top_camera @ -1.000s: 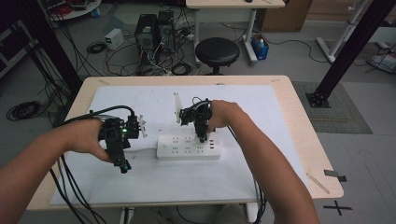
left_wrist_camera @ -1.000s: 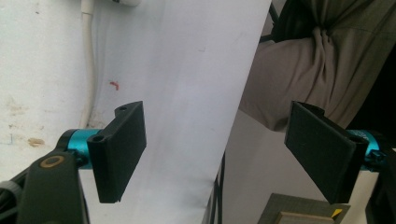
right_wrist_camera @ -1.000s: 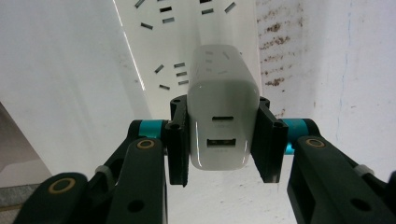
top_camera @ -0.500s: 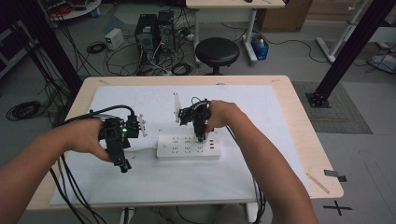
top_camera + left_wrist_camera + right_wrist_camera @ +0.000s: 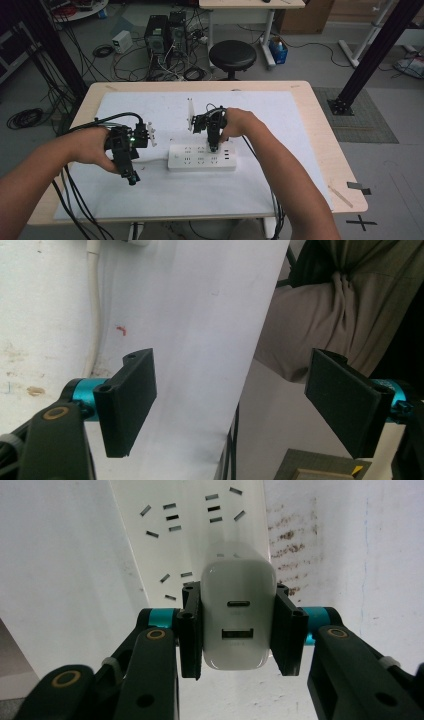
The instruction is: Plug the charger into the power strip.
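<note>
Gripping the white USB charger (image 5: 238,620) by its flat sides in my closed right gripper (image 5: 239,632) over the power strip (image 5: 202,156), I judge it light, rigid, slippery; left gripper (image 5: 240,405) gapes empty

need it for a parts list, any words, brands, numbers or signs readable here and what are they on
None can be read.
White charger between the pads of the right gripper: two ports on its face, no print legible.
Power strip: socket slots, no label that can be made out.
White sheet below the left gripper: a small red mark, not a letter or number.
</note>
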`<state>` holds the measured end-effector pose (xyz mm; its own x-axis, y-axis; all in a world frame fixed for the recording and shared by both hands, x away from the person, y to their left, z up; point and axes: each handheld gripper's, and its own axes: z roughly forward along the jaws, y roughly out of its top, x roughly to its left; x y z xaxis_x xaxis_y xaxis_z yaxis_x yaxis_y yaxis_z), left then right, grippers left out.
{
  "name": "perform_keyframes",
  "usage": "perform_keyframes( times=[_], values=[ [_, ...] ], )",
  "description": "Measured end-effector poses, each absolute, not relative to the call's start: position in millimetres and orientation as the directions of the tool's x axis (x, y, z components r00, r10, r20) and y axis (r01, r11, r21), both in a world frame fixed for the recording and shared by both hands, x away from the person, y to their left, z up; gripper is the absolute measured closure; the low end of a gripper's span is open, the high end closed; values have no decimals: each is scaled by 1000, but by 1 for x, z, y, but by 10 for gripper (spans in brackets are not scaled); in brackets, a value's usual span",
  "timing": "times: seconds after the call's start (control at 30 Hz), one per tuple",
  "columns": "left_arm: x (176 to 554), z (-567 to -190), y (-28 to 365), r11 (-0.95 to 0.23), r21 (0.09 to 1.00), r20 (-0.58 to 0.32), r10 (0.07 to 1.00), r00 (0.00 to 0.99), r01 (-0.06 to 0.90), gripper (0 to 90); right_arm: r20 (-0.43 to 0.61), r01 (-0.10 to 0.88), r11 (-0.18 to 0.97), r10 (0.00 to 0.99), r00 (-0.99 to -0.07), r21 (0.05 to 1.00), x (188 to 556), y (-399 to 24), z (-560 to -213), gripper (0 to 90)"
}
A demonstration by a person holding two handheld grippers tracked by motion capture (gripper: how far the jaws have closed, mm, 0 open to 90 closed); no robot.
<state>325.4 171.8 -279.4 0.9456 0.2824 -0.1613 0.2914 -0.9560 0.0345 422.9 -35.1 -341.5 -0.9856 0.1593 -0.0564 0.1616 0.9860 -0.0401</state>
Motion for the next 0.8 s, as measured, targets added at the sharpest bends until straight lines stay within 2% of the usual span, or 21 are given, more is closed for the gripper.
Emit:
perform_keyframes(
  times=[0.17,0.8],
  values=[
    [326,-280,173,-956,35,-163,283,945,292,208,-68,127,991,125,-990,-38,420,-35,-342,620],
    [327,-281,172,-957,42,-164,278,947,288,207,-51,120,992,121,-991,32,422,-46,-343,621]
  ],
)
